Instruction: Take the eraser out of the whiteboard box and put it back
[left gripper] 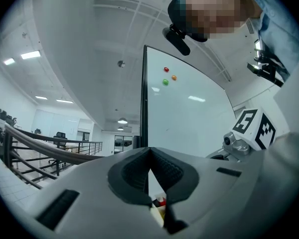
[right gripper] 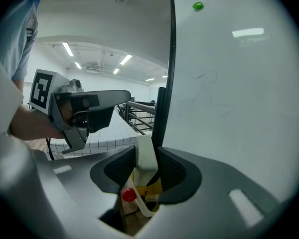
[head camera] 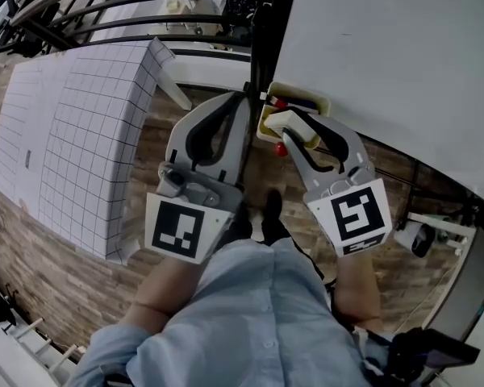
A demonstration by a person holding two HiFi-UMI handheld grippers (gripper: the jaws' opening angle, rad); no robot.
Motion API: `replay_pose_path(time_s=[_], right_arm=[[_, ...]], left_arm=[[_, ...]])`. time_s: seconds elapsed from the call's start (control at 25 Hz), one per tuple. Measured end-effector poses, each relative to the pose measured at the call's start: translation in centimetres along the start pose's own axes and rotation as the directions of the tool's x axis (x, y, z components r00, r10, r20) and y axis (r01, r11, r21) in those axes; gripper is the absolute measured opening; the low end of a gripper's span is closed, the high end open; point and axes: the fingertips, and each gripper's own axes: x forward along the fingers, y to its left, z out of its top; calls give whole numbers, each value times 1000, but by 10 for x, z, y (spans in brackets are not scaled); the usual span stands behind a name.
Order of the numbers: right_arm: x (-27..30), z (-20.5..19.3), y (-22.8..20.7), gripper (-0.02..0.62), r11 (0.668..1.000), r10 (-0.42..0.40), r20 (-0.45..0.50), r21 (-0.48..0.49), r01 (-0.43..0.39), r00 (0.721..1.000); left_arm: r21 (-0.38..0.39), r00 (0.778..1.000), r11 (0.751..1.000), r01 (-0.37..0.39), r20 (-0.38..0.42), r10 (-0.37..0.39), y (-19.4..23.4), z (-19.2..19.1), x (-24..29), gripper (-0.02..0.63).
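Note:
My right gripper (head camera: 285, 124) is shut on the white eraser (head camera: 290, 121), holding it just above the yellow whiteboard box (head camera: 304, 97) that hangs at the whiteboard's lower edge. In the right gripper view the eraser (right gripper: 145, 156) stands upright between the pads, with the yellow box (right gripper: 152, 188) and a red round piece (right gripper: 128, 195) below it. My left gripper (head camera: 244, 100) is shut and holds nothing; it points at the whiteboard's dark edge post, left of the box. Through its jaws in the left gripper view a bit of the box (left gripper: 158, 210) shows.
The whiteboard (head camera: 387, 55) fills the upper right, with coloured magnets (right gripper: 198, 6) high up. A white gridded panel (head camera: 73, 135) leans at the left over the wooden floor (head camera: 64, 289). Black railings (head camera: 105, 6) run along the top left. A person's shoes (head camera: 271, 212) stand below the box.

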Motion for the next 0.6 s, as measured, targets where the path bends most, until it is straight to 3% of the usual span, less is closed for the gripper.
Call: replay_pose_path(time_s=[0.6], right_arm=[[30,-31,10,140,999,12,-112,-36,-16,994]], left_arm=[[-38,1000,999,3,-31,-4,15,-25,11,-2]])
